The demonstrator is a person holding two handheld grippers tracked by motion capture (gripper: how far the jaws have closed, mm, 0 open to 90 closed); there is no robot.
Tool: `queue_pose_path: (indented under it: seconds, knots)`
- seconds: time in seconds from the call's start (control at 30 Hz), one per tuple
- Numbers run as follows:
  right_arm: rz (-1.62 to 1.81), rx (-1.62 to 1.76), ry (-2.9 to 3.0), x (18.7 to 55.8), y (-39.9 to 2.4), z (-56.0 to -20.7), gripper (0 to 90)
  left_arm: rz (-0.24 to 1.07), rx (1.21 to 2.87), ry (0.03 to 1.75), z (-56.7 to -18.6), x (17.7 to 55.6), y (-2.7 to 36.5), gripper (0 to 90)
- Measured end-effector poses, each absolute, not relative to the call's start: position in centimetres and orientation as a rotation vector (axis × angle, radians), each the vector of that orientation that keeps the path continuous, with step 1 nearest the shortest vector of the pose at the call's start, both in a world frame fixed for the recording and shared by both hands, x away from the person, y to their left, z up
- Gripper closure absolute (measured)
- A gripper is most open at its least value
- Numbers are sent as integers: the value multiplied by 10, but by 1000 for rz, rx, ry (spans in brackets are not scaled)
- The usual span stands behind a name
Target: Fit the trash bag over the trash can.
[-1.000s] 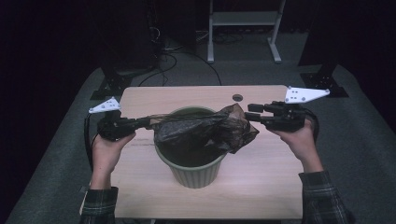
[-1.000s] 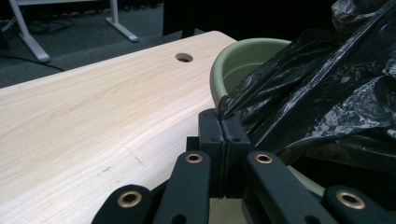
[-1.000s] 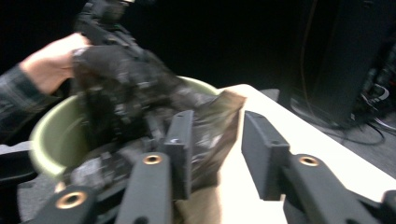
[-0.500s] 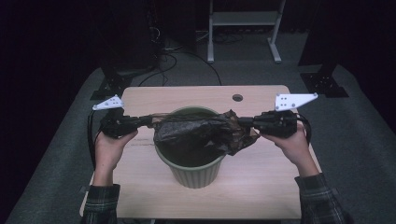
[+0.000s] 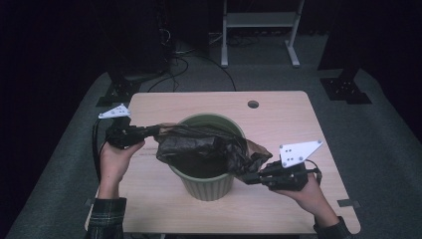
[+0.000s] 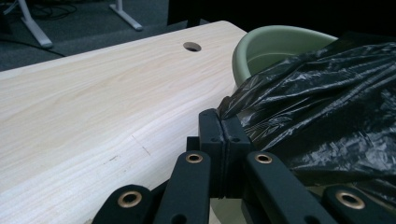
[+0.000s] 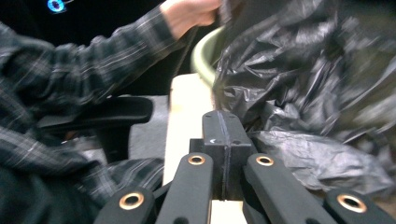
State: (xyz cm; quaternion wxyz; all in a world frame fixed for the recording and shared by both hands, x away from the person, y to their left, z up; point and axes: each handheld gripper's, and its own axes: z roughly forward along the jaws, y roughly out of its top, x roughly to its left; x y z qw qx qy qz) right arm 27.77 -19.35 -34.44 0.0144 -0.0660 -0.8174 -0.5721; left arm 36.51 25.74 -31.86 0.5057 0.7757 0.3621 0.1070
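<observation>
A green bin (image 5: 206, 179) stands mid-table with a black plastic bag (image 5: 199, 147) draped over its mouth. My left gripper (image 5: 155, 130) is at the bin's left rim, shut on the bag's edge; in the left gripper view its jaws (image 6: 225, 126) meet with the bag (image 6: 322, 107) bunched against them and the bin rim (image 6: 261, 44) behind. My right gripper (image 5: 249, 178) sits low at the bin's front right, shut on a pulled-out corner of the bag. In the right gripper view the closed gripper (image 7: 223, 125) touches crumpled bag (image 7: 303, 93).
The pale wooden table (image 5: 283, 119) has a round cable hole (image 5: 253, 104) at the back. A plaid sleeve (image 7: 93, 70) and a chair armrest (image 7: 107, 112) lie beyond the table's edge. Grey carpet and a white stand (image 5: 259, 20) surround it.
My right gripper has moved from the bin's far right rim toward the table's front and downward, drawing a corner of the bag with it. The left gripper has stayed put.
</observation>
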Motion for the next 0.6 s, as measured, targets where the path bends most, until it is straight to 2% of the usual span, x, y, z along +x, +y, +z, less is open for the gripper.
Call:
queue_pose_path:
  seconds: [0.6]
  knots:
    - [-1404, -207, -2668, 265, -154, -422, 900, 252, 1894, 888, -323, 371, 253, 896]
